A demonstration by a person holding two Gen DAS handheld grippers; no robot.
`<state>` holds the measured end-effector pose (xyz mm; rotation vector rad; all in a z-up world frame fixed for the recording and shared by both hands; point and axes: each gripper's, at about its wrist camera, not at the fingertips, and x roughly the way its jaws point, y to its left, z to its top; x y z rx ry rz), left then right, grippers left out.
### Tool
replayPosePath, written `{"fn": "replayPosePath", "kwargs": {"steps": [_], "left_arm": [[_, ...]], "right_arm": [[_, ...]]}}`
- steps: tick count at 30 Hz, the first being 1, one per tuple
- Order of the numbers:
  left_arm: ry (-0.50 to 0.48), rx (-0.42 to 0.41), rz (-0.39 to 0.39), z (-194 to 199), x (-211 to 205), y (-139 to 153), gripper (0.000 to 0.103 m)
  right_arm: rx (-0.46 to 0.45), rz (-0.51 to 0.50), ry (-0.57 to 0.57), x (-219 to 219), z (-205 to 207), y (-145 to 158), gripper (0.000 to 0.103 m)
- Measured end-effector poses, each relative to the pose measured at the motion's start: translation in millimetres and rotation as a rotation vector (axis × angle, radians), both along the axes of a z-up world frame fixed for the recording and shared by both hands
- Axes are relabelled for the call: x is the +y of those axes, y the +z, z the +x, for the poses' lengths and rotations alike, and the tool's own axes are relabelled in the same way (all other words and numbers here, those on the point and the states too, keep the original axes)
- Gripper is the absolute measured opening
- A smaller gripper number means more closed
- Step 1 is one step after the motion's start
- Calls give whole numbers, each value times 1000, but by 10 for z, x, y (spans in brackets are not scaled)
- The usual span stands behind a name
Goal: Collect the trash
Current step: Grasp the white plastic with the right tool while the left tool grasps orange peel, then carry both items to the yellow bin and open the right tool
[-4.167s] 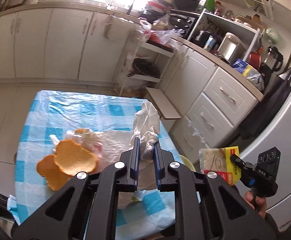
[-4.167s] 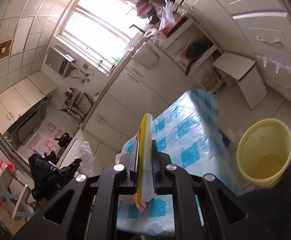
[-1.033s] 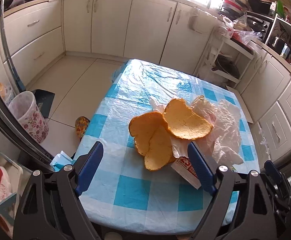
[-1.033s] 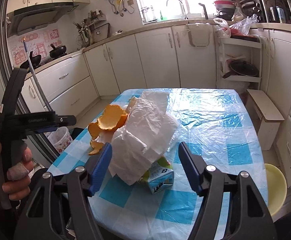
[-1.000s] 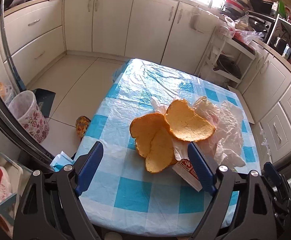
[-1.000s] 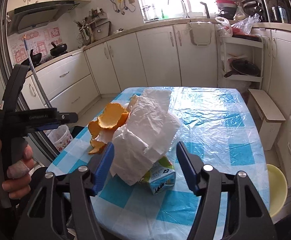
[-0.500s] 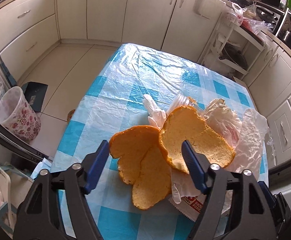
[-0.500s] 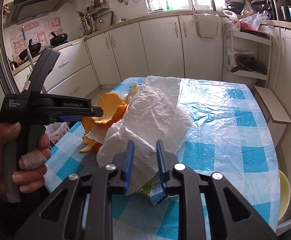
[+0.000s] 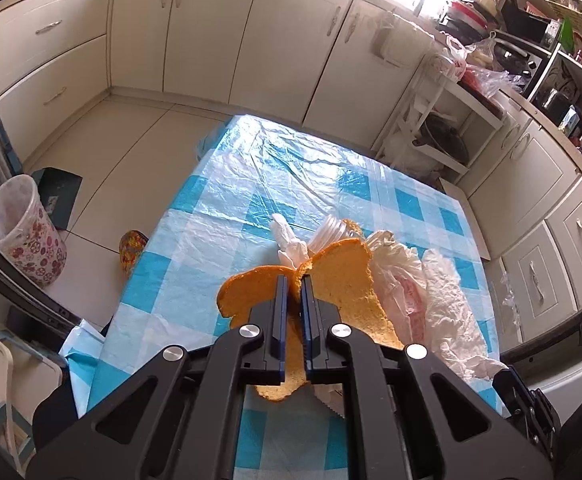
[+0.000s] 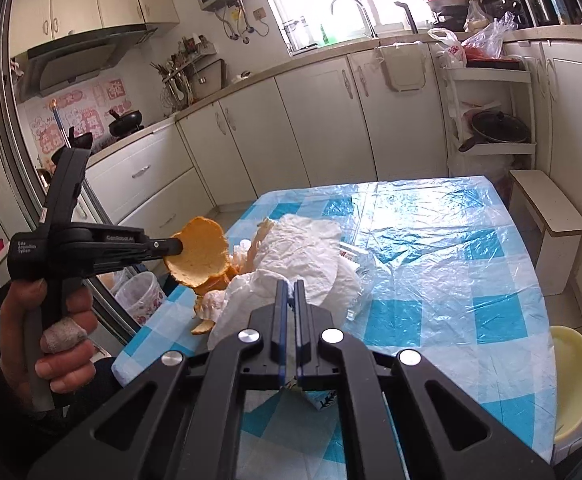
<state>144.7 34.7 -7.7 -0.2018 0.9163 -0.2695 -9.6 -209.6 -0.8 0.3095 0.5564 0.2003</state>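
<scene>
My left gripper point(image 9: 295, 284) is shut on a large piece of orange peel point(image 9: 347, 284); from the right wrist view the left gripper point(image 10: 173, 246) holds that peel point(image 10: 201, 252) lifted above the table's left edge. My right gripper point(image 10: 289, 292) is shut on a crumpled white paper tissue point(image 10: 303, 252), which also shows in the left wrist view point(image 9: 447, 300). More peel pieces point(image 10: 211, 304) and a small carton point(image 10: 325, 398) lie under the tissue on the blue checked tablecloth point(image 10: 431, 240).
A yellow bin point(image 10: 571, 380) stands on the floor right of the table. A flowered waste bin point(image 9: 25, 232) stands on the floor at the left. A white stool point(image 10: 547, 224) and a shelf rack point(image 10: 491, 112) stand beyond the table. Cabinets line the walls.
Both grippers were open a second ago. The right one closed on the tissue, then the left one closed on the orange peel and raised it.
</scene>
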Motion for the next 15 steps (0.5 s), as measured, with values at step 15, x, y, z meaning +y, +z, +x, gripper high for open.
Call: {"fn": "replayPosePath", "kwargs": {"steps": [15], "left_arm": [[-39,-73,-48,-388,128,442,6]], "right_arm": [[-112,125,-101,-488,-426,420,4]]}}
